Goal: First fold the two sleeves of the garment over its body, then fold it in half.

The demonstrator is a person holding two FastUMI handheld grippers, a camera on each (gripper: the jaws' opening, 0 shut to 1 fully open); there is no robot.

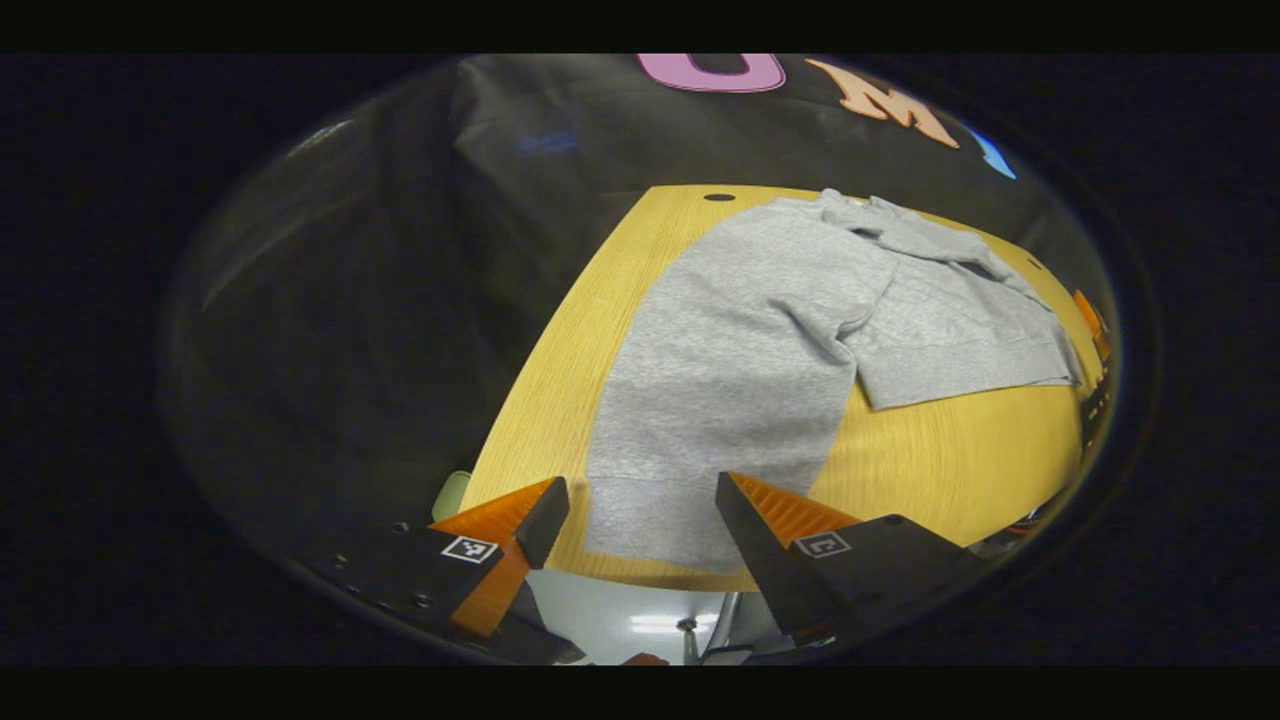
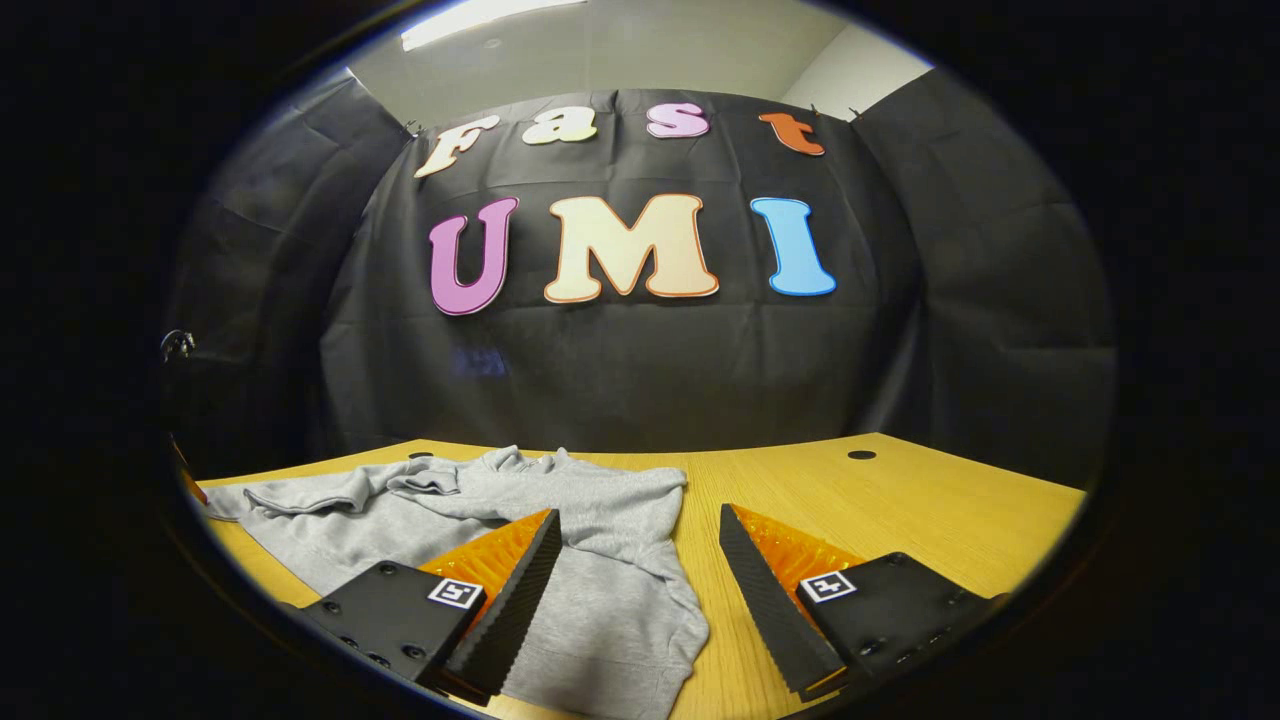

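Observation:
A grey long-sleeved sweatshirt (image 1: 770,340) lies on the wooden table (image 1: 960,460). In the left gripper view its hem reaches the near table edge, and a sleeve (image 1: 960,345) lies off to the right, partly over the body. My left gripper (image 1: 640,500) is open, its fingers straddling the hem from above, not touching the cloth. In the right gripper view the sweatshirt (image 2: 590,580) spreads across the left half of the table, with a sleeve (image 2: 330,495) folded across it. My right gripper (image 2: 640,540) is open, hovering over the garment's right edge.
The wooden table (image 2: 900,510) has bare surface to the right of the garment and a round cable hole (image 2: 861,455) near the back. The booth's black cloth wall (image 2: 640,370) stands right behind it. An orange and black object (image 1: 1092,330) shows at the table's far right.

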